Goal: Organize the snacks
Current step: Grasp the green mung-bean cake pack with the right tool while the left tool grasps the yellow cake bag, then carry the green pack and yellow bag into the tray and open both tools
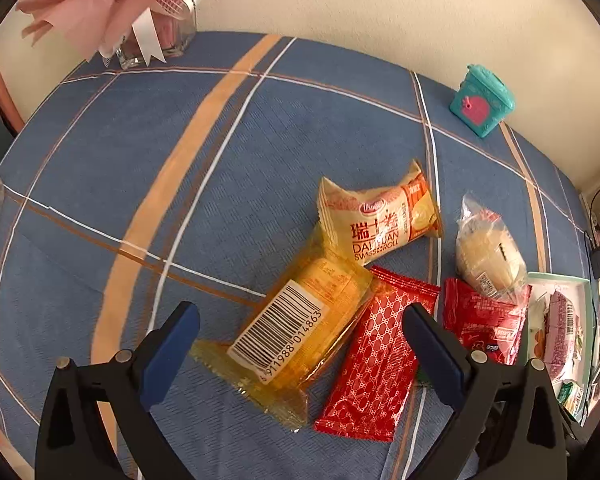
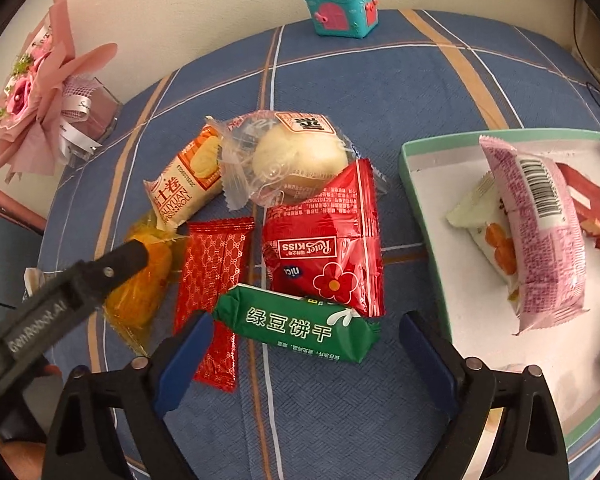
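Snack packs lie loose on a blue plaid tablecloth. My left gripper (image 1: 300, 328) is open, its fingers either side of a yellow cake pack (image 1: 296, 332) and a patterned red packet (image 1: 376, 356). A Swiss roll pack (image 1: 376, 216), a clear-wrapped bun (image 1: 488, 252) and a red Rater Kiss pack (image 1: 484, 320) lie beyond. My right gripper (image 2: 306, 340) is open just above a green biscuit pack (image 2: 300, 324). The white tray with a green rim (image 2: 424, 184) at the right holds a pink pack (image 2: 540, 232) and several others.
A teal toy chest (image 2: 342, 4) stands at the table's far edge by the wall. A pink bouquet in a glass vase (image 2: 52, 108) stands at the far left. The left gripper's arm (image 2: 60, 304) shows at the right wrist view's left.
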Motion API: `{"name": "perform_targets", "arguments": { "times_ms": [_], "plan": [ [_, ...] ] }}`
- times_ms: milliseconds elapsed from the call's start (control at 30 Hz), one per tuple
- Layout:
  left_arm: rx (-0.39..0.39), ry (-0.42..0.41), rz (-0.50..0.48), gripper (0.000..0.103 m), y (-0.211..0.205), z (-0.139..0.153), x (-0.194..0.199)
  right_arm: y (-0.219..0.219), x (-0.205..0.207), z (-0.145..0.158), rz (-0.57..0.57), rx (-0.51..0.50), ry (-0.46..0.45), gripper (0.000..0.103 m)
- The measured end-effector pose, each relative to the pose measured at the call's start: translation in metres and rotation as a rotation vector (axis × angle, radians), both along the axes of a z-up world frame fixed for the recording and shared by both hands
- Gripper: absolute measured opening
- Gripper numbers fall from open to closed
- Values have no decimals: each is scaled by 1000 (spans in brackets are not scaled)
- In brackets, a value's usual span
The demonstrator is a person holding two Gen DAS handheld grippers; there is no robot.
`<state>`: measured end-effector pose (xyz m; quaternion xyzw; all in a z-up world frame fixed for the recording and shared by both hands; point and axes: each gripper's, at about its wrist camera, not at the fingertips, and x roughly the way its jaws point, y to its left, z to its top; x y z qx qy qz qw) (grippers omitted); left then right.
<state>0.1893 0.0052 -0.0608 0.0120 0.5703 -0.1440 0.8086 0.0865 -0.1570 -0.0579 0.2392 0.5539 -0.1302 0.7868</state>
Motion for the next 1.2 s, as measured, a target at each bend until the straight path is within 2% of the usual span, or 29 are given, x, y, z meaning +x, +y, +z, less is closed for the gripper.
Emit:
{"name": "perform_targets", "arguments": {
  "times_ms": [100, 167, 233, 333, 400, 433, 767, 1200],
  "plan": [
    [-2, 14, 8, 86, 0, -5, 0, 1, 1, -1, -6, 13, -9, 85],
    [-3, 19, 7, 82, 0, -7, 0, 2, 1, -2, -4, 14, -13, 80],
    [-9, 25, 3, 67, 0, -8, 0, 3, 0, -3, -1, 14, -11, 77],
    [-2, 46, 0, 51, -2, -11, -2, 4, 0, -4, -5, 30, -15, 76],
    [-8, 68, 3, 44, -2, -14, -3, 5, -1, -5, 2, 32, -16, 72],
    [-8, 73, 4, 44, -2, -14, -4, 6, -2, -5, 2, 36, -16, 68],
    [-13, 77, 28, 42, -1, -5, -19, 1, -11, 2, 4, 45, -23, 62],
    [-28, -33, 49, 42, 7, 41, -44, -4, -31, 31, 5, 50, -70, 62]
  ]
}}
